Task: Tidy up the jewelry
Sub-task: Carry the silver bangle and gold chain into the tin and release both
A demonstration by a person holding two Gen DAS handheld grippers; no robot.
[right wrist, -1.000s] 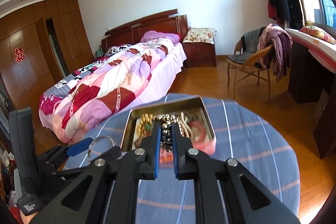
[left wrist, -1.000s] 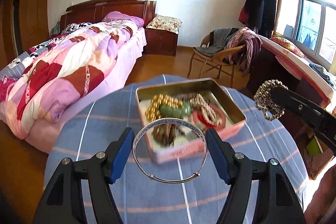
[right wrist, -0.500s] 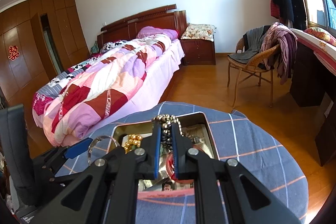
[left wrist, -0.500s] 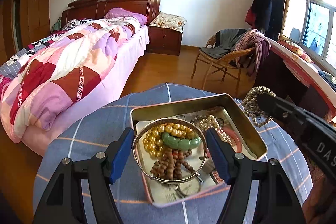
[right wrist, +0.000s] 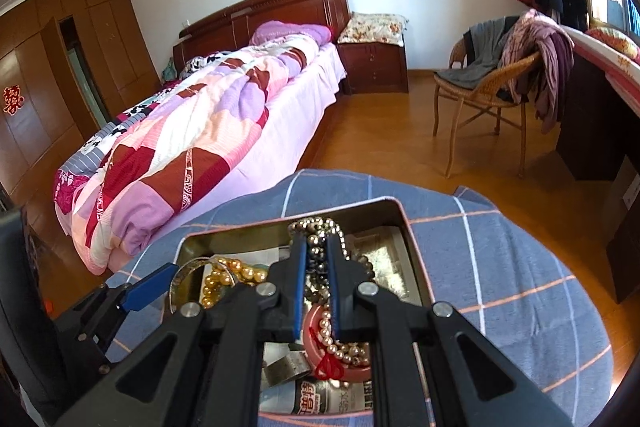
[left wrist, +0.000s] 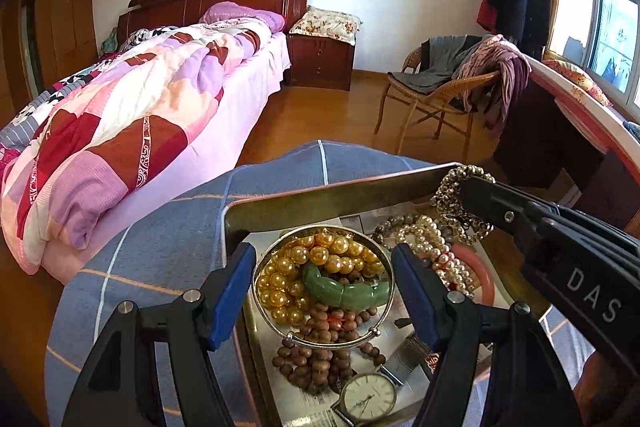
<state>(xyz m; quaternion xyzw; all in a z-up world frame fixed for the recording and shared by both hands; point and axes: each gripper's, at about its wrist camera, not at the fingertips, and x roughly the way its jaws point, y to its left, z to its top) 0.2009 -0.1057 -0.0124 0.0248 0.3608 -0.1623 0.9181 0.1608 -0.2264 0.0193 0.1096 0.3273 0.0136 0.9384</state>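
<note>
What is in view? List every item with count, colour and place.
tin: one, gold, on the table
table: one, blue checked cloth, in front
bangle: one, silver, in left gripper, over the tin
metal beads: one strand, silvery, in right gripper
gold beads, green bracelet, brown beads, watch: one each, in the tin
bed: one, pink quilt, left
chair: one, wicker, right
left gripper: black, blue pads
right gripper: same

tin's far right corner (right wrist: 390, 261) bare, piled beads (left wrist: 316, 267) crowding its left, raised wall (left wrist: 328, 201) ringing it
</note>
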